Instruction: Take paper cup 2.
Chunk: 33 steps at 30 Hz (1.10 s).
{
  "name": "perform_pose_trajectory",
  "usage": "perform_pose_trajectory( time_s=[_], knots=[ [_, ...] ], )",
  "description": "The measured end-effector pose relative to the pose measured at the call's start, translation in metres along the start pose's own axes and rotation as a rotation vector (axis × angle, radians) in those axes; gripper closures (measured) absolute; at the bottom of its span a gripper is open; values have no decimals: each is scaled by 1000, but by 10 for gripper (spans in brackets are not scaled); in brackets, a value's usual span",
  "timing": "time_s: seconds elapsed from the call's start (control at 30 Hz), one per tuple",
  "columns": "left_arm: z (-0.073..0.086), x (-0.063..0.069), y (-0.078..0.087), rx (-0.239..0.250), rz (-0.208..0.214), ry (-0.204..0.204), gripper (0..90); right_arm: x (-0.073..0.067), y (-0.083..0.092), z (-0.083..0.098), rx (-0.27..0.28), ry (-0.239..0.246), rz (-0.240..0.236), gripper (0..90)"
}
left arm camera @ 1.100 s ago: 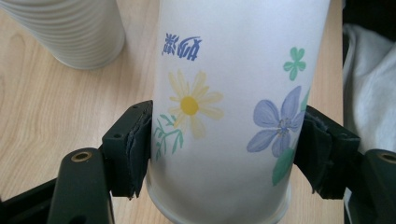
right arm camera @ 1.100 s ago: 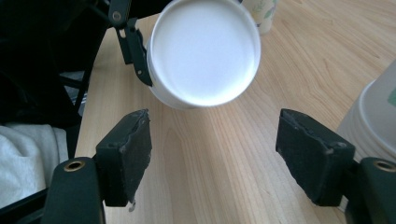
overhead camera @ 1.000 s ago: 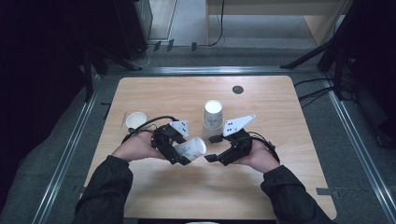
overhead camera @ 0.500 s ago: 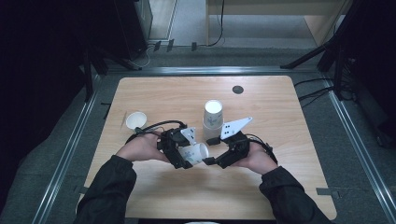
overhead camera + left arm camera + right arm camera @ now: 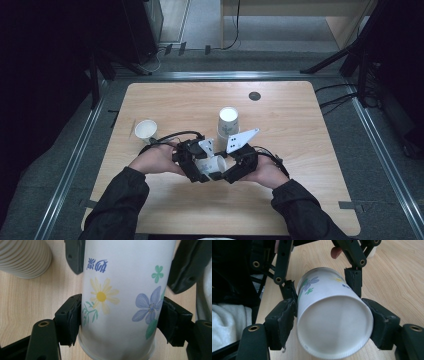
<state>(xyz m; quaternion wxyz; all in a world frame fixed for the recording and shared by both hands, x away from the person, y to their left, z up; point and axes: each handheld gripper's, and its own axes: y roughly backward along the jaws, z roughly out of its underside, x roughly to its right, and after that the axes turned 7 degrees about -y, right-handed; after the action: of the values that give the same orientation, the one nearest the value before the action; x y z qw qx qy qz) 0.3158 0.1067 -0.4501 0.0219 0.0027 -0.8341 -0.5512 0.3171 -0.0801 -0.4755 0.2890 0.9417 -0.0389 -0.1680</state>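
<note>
- Pale wood tabletop sits on a grey floor framed by metal rails, with dark surroundings at either side.
- We hold a flowered paper cup lying on its side just above the table, near the six o'clock edge, between our two tools.
- Our left gripper is clamped on the cup; in the left gripper view its pads press both walls of the cup close to the rim.
- Our right gripper comes in from three o'clock. Its jaws have just been closing with the cup between them, and in the right gripper view its pads touch the walls at the base end of the cup, so it grips the cup too.
- A stack of upturned cups stands at about twelve o'clock from the grippers, near them.
- One open cup stands apart at ten o'clock.
- A small dark disc lies toward the far edge.
</note>
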Motion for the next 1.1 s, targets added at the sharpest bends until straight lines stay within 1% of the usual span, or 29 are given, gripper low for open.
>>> perform_pose_trajectory(
  time_s=[0.03,0.1,0.27,0.3,0.33,0.37,0.43,0.47,0.5,0.53,0.57,0.6,0.7,0.83,0.93,1.0,1.03,1.1],
  knots=[
    [0,0,0,-2,-3,-10,277,0,0,0,1,1,1,315],
    [0,0,-1,0,-4,-6,279,1,-1,0,-2,-10,-1,326],
    [3,-1,0,24,13,1,268,1,0,-1,-4,-3,1,334],
    [3,-1,1,33,20,4,250,0,0,-1,0,2,1,334],
    [4,-1,2,44,23,8,204,0,1,-1,-3,3,6,334],
    [5,-2,3,54,22,13,163,0,2,-1,-2,4,8,334],
    [6,-3,5,67,8,20,124,1,6,-2,12,0,9,334],
    [6,-4,6,77,6,30,125,1,7,-2,19,-2,10,334],
    [7,-5,8,92,4,29,123,2,10,-2,29,-3,7,334],
    [9,-6,10,121,13,39,115,3,12,-2,35,-8,8,334],
    [10,-7,12,138,20,42,108,4,15,-2,42,-7,7,334],
    [12,-7,13,160,14,51,108,4,18,-2,47,-13,8,334],
    [17,-8,14,197,10,75,108,5,24,-2,67,-18,7,334],
    [23,-9,17,220,9,86,104,6,30,-2,82,-15,7,334],
    [28,-9,20,254,14,105,100,6,34,-2,94,-19,3,334],
    [30,-9,22,278,30,120,100,7,35,-2,98,-22,0,334],
    [31,-9,22,291,27,123,100,6,36,-2,99,-24,-2,334],
    [33,-8,22,301,28,130,100,7,36,-2,102,-24,-8,334]
  ],
)
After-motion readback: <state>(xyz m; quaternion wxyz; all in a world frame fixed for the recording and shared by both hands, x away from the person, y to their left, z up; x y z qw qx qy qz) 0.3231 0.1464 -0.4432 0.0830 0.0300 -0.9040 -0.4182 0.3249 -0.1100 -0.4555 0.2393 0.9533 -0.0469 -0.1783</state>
